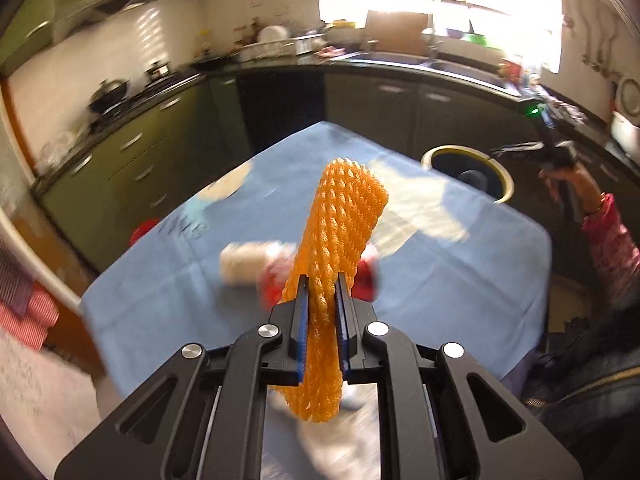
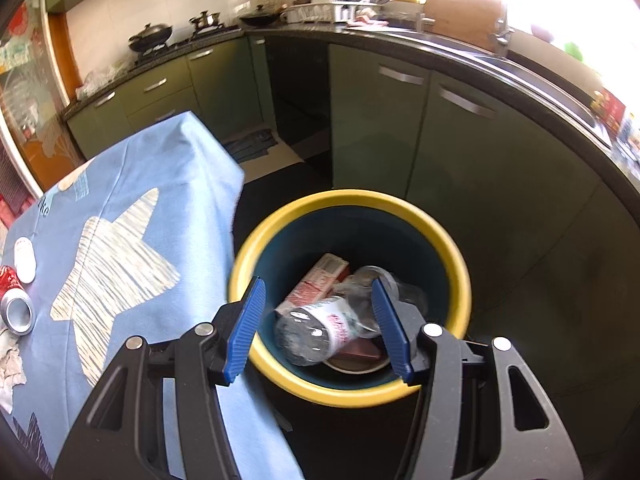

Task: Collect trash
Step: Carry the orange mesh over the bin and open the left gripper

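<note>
The left gripper (image 1: pixel 323 280) is clamped on an orange foam net (image 1: pixel 340 232), which stands up between its blue pads, lifted clear above the surface (image 1: pixel 460 264) with its blue cloth. The right gripper (image 2: pixel 318 304) hangs wide open and empty just over the bin (image 2: pixel 456 248), a yellow-rimmed one standing on the floor beside the surface.

Judging by what lies inside, the job is well under way: a clear plastic bottle (image 2: pixel 316 330), a red and white carton (image 2: pixel 320 284) and some crumpled clear plastic are already in the bin. The net looks like the next piece to go there; the bin sits beyond the far right corner of the surface, so it has some way to travel.

Still to collect on the surface are a red can (image 2: pixel 14 298) lying on its side, a small white bottle (image 2: pixel 25 260) beside it, and crumpled paper (image 2: pixel 10 356) at the near edge. In the left view these are blurred by motion, so there may be another scrap or two that I cannot make out.
</note>
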{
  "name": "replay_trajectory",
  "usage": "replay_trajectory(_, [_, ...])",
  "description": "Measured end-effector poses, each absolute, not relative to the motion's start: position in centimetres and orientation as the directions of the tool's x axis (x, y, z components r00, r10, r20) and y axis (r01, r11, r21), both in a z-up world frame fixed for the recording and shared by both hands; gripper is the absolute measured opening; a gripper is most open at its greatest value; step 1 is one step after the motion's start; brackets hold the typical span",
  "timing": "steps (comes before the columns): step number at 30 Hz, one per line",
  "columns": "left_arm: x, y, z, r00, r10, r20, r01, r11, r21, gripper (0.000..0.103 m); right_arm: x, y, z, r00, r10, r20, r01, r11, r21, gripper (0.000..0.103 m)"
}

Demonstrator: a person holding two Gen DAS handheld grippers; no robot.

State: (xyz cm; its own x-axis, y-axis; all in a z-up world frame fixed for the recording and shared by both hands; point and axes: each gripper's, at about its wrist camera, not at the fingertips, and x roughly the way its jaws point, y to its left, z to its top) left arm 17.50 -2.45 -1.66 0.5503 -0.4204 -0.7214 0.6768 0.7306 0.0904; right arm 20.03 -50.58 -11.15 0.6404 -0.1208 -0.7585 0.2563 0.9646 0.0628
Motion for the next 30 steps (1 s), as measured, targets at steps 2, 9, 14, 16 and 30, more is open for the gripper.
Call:
replay_trajectory(2, [17.7, -6.6, -0.5, 0.508, -0.471, -0.721, 0.729, 0.681, 0.069, 0.012, 18.9, -52.0, -11.0, 0.646, -0.135, -0.752, 0.281, 0.957, 0.069, 0.053])
replay_trajectory(9, [19.7, -25.0, -0.5, 0.312, -0.564, -0.764, 0.885, 0.465, 0.018, 0.013, 14.2, -57.5, -11.2, 0.649, -0.183, -0.738, 0.379, 0.920, 0.105, 0.053])
replay_trajectory(14, [22.1, -36.2, -4.9, 0.231, -0.526, -0.819, 0.906, 0.424, -0.017, 0.014, 12.6, -60.1, -12.3, 0.639, -0.184, -0.747, 0.414, 0.901, 0.132, 0.053])
replay_trajectory(16, [23.2, -39.4, -6.7, 0.215, -0.503, -0.837, 0.905, 0.425, -0.023, 0.017, 12.2, -60.8, -12.9, 0.634, -0.178, -0.753, 0.421, 0.896, 0.143, 0.053])
replay_trajectory(30, [27.0, -41.5, -6.1, 0.285, -0.577, -0.766, 0.834, 0.543, -0.099, 0.072, 12.7, -60.7, -14.2, 0.622, -0.143, -0.770, 0.412, 0.896, 0.167, 0.058])
